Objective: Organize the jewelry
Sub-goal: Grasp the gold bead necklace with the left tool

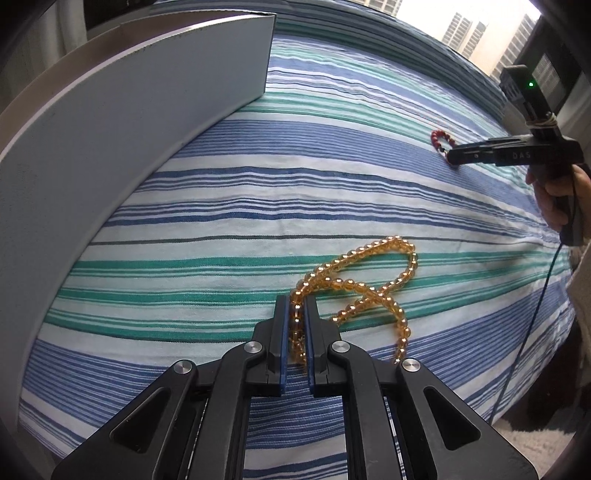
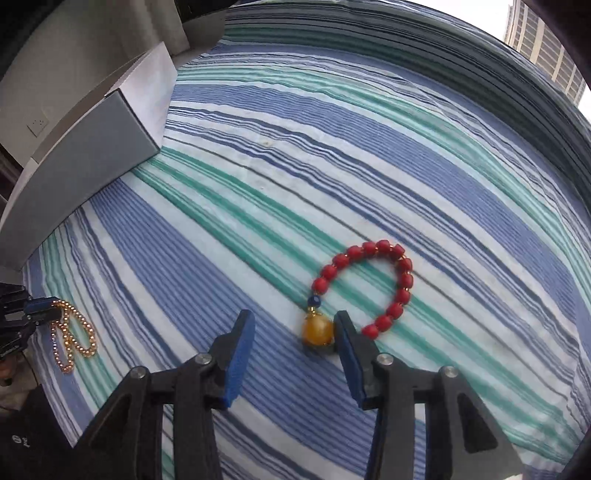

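While both pieces lie on the bed, left gripper (image 1: 295, 314) jaws pinch necklace (image 1: 369, 288), right gripper (image 2: 293, 328) jaws gape beside bracelet (image 2: 369, 284); box (image 1: 129, 110), upper left, unfilled as far as visible.

A bed covered in a blue, green and white striped sheet (image 1: 258, 192) fills the view; daylight enters through a window (image 1: 472, 29) (high-rise buildings outside), and a wall socket (image 2: 38, 123) shows.

There are two bead strings on one striped sheet (image 2: 258, 184): one yellow necklace (image 1: 369, 280) and one red bracelet (image 2: 384, 280). There is one grey box (image 2: 96, 155).
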`<state>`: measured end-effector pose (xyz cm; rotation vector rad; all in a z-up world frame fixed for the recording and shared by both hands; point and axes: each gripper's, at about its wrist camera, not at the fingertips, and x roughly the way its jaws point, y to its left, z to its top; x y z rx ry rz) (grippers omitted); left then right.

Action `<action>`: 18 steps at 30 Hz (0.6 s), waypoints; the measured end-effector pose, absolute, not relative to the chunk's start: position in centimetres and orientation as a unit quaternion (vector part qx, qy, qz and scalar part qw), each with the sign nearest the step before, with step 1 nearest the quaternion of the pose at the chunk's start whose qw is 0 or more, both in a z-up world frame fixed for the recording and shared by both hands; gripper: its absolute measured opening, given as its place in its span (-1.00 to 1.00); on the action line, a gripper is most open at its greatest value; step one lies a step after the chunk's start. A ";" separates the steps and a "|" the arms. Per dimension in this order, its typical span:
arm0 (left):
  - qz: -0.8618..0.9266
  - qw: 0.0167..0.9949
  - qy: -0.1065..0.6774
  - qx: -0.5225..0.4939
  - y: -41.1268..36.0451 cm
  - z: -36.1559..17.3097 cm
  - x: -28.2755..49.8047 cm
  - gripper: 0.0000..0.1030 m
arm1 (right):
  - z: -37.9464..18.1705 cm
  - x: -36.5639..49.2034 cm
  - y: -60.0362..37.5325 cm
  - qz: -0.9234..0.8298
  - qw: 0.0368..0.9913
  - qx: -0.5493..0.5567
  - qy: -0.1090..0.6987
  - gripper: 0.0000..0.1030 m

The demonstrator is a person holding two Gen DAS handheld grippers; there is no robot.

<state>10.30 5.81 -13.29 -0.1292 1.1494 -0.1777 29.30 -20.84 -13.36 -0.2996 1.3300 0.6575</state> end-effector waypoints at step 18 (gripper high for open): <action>-0.049 0.845 0.532 -0.013 4.9 -12.9 10.1 -0.03 | -5.3 18.2 -23.5 0.245 0.817 -0.039 0.521 -0.11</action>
